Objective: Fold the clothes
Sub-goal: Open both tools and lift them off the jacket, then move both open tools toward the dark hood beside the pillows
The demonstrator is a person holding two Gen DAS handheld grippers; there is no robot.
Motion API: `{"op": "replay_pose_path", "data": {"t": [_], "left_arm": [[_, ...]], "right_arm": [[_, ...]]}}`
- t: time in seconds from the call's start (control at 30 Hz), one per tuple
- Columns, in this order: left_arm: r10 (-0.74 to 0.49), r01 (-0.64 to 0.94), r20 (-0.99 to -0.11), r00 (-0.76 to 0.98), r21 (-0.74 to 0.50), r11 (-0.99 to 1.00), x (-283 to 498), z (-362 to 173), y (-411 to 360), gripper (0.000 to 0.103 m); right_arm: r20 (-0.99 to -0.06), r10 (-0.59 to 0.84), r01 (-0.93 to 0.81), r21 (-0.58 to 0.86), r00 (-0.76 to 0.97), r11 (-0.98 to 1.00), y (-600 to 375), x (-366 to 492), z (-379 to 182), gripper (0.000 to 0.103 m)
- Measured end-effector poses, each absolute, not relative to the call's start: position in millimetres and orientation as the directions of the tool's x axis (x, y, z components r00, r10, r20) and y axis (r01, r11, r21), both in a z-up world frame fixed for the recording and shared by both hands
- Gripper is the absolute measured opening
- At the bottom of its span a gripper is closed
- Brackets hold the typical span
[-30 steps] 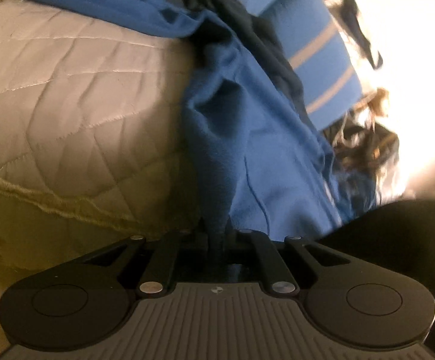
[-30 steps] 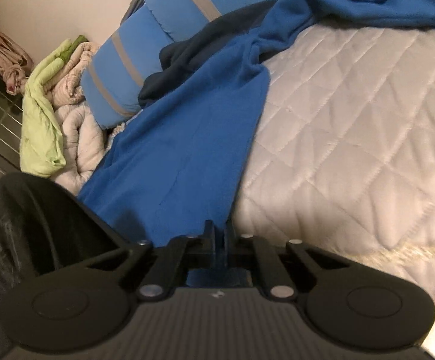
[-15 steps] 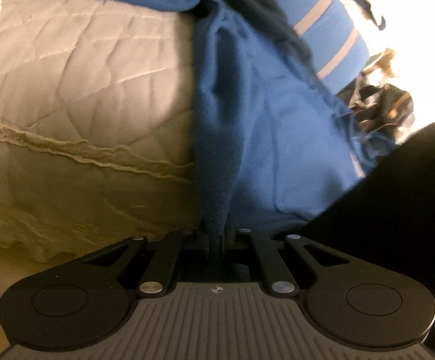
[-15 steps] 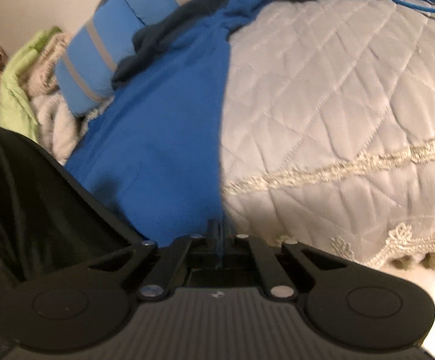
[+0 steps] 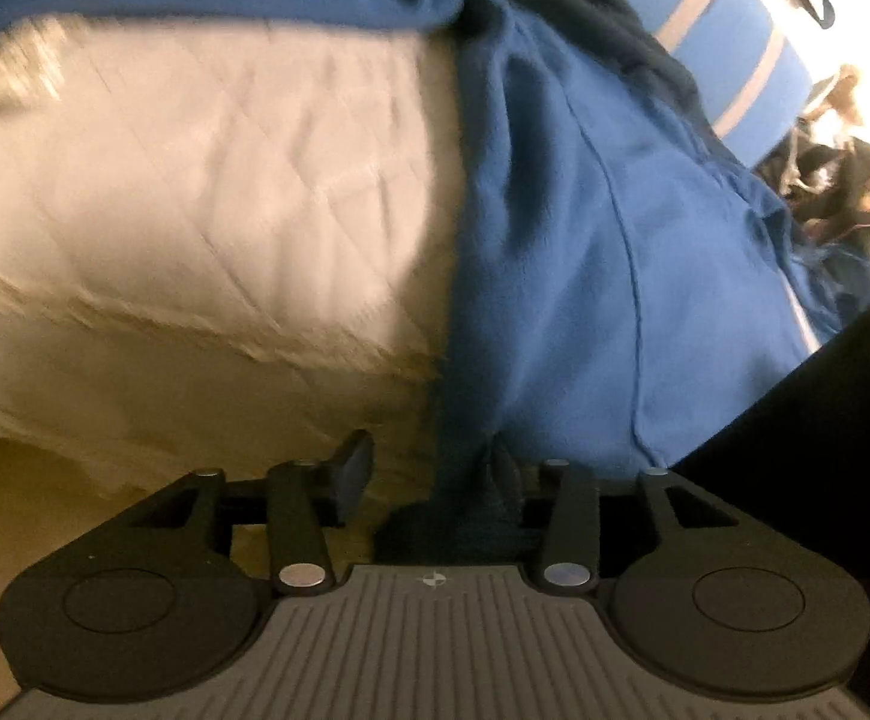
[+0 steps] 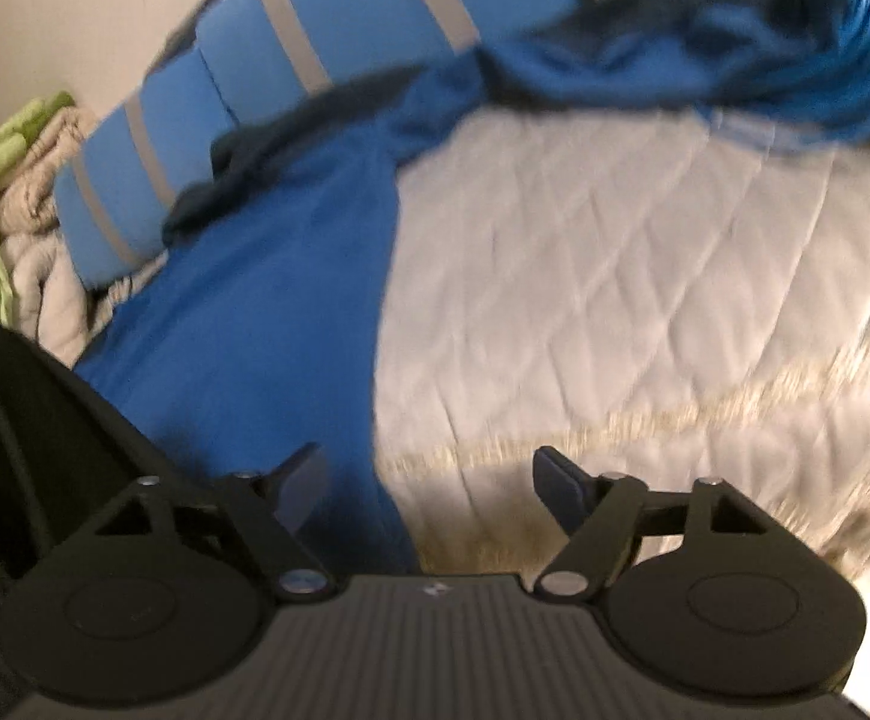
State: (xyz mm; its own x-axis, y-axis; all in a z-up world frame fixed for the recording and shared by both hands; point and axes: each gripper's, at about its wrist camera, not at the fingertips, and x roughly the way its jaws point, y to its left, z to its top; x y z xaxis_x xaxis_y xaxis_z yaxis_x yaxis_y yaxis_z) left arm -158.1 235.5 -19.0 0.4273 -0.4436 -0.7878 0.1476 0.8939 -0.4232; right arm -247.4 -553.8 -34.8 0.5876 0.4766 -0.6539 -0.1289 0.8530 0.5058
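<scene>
Now both claws opening, blue garment (image 5: pixel 555 252) released.

A bed carried everything, covered by a pale quilted bedspread (image 6: pixel 645 276) stitched in diamonds, with a band of lace-like trim (image 6: pixel 735 384) running near its edge at the lower right of the right wrist view. In the left wrist view the same bedspread (image 5: pixel 207 192) filled the left half of the frame, blurred. A blue garment (image 6: pixel 267 324) lay directly on it, stretching from the lower centre toward the upper right, where it bunched (image 6: pixel 675 66). In the left wrist view the garment (image 5: pixel 585 240) ran down the centre-right. A blue pillow with grey stripes (image 6: pixel 243 96) sat at upper left, touching the garment's dark part. Crumpled green and beige bedding (image 6: pixel 9 204) lay at far left.
</scene>
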Motion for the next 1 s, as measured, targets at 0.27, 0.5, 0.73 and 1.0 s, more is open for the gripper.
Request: {"op": "replay_pose_path", "data": {"t": [0.27,0.5,0.73,1.0], "left_arm": [[-0.375,0.142,-0.715,0.591,-0.366,0.920,-158,88,267,0.074],[-0.335,0.176,-0.652,0.680,-0.298,0.938,-138,166,258,0.075],[-0.360,0.195,-0.619,0.698,-0.319,0.927,-85,190,231,0.077],[-0.357,0.108,-0.644,0.676,-0.393,0.913,-6,146,213,0.077]], "right_arm": [[-0.547,0.406,-0.125,0.479,0.732,0.869,-566,-257,52,0.103],[-0.493,0.359,-0.129,0.439,0.792,0.889,-557,-263,113,0.103],[-0.479,0.405,-0.205,0.416,0.779,0.886,-513,-234,157,0.103],[-0.539,0.401,-0.201,0.392,0.741,0.898,-461,-154,143,0.103]]}}
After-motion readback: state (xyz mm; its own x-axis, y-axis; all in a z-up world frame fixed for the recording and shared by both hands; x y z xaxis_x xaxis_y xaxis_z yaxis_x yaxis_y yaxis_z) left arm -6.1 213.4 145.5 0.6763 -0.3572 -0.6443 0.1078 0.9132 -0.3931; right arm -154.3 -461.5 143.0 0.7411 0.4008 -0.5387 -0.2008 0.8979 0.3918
